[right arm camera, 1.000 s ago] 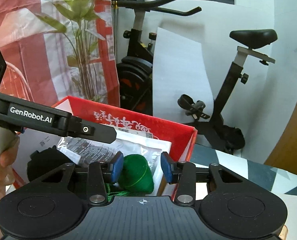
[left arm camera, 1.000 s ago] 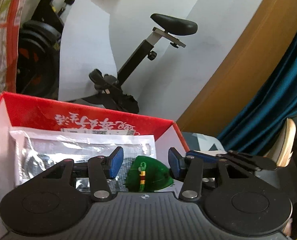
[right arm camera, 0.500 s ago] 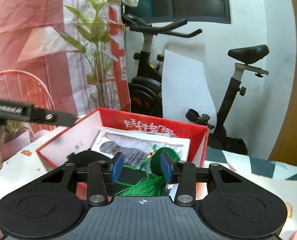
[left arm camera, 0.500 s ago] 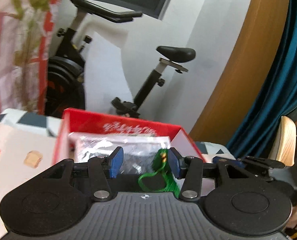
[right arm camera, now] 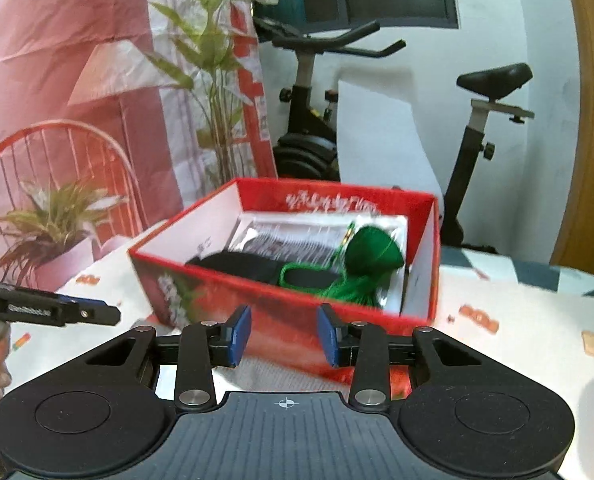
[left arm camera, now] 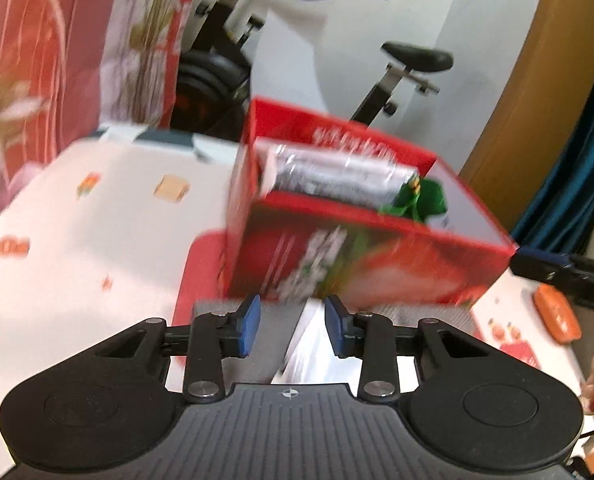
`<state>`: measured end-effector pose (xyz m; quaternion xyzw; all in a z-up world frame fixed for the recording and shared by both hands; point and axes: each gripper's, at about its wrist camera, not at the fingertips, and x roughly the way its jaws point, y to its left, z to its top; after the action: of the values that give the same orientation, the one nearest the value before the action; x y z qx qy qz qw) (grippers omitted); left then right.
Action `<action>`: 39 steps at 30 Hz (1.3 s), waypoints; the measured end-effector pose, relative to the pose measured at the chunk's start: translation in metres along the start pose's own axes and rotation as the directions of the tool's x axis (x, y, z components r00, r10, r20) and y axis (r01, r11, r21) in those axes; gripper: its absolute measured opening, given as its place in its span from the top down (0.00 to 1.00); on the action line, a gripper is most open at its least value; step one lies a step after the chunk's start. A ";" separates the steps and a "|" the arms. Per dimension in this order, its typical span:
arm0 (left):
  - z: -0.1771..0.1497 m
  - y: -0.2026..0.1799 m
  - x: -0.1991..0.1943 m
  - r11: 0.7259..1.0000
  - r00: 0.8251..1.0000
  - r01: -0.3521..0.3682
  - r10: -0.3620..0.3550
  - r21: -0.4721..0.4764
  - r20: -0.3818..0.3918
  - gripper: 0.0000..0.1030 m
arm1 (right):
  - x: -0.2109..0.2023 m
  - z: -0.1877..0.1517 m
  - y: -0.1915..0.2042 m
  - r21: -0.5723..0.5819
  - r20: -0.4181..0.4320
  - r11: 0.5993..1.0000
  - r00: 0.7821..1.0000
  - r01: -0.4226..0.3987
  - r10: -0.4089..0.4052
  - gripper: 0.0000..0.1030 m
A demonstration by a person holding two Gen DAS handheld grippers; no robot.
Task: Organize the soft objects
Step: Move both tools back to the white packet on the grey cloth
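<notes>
A red cardboard box stands on the table. Inside lie a green tasselled soft item, a black soft item and a clear plastic packet. My right gripper is open and empty, just in front of the box's near wall. My left gripper is open and empty, in front of the box, above a grey piece and a white piece on the table. The left gripper also shows in the right wrist view.
The table has a white patterned cloth. An orange object lies at the right. An exercise bike, plants and a red wire chair stand behind the table.
Both grippers have pulled back and out of the box, open and empty. The green tasselled item stays in the box. The left view swung left and is blurred.
</notes>
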<state>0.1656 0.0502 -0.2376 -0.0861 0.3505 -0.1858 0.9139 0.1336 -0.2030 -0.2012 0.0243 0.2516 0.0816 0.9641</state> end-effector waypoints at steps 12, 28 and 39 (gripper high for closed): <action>-0.042 0.020 0.016 1.000 0.995 -0.028 0.027 -0.006 -0.098 0.64 | 0.029 -0.067 0.027 -0.021 -0.191 1.000 0.982 -0.006 0.002 0.67; -0.047 0.038 0.015 0.999 0.993 -0.047 0.048 0.010 -0.110 0.66 | 0.088 -0.070 0.059 -0.110 -0.275 0.992 0.961 -0.057 0.024 0.96; -0.063 -0.001 0.029 0.979 0.986 -0.013 0.046 0.205 -0.160 0.66 | 0.098 -0.070 0.041 -0.004 -0.286 0.998 0.956 -0.066 0.062 1.00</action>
<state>0.1423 0.0361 -0.3015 0.0285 0.4048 -0.2134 0.8887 0.1779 -0.1453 -0.3056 0.0139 0.3869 0.1172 0.9146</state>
